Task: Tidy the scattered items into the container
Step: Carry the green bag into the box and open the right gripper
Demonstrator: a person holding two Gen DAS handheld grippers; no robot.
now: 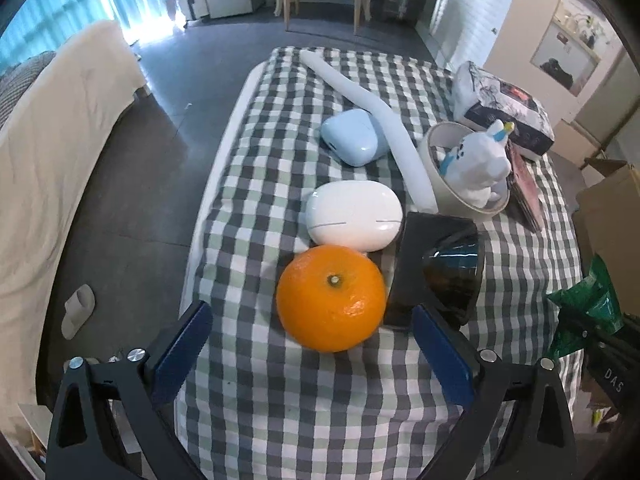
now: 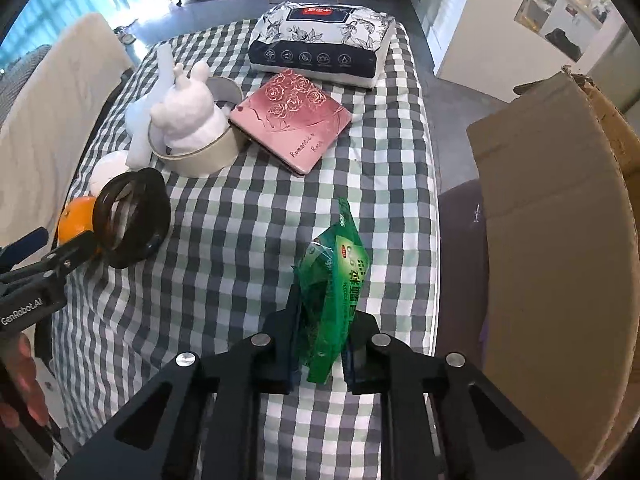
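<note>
My left gripper (image 1: 312, 340) is open, its blue fingers on either side of an orange (image 1: 331, 298) that rests on the checked tablecloth (image 1: 280, 400). My right gripper (image 2: 320, 344) is shut on a green packet (image 2: 336, 276) and holds it above the table. A cardboard box (image 2: 560, 260) stands open to the right of the table. The orange (image 2: 74, 213) and the left gripper (image 2: 48, 256) also show at the left of the right wrist view.
On the table lie a white case (image 1: 354, 216), a blue case (image 1: 354, 138), a white tube (image 1: 384, 120), a black bowl-shaped object (image 1: 440, 272), a beige bowl (image 2: 200, 156) with a white plush toy (image 2: 188, 120), a pink notebook (image 2: 292, 120) and a floral pack (image 2: 320, 48). A bed (image 1: 52, 160) is left.
</note>
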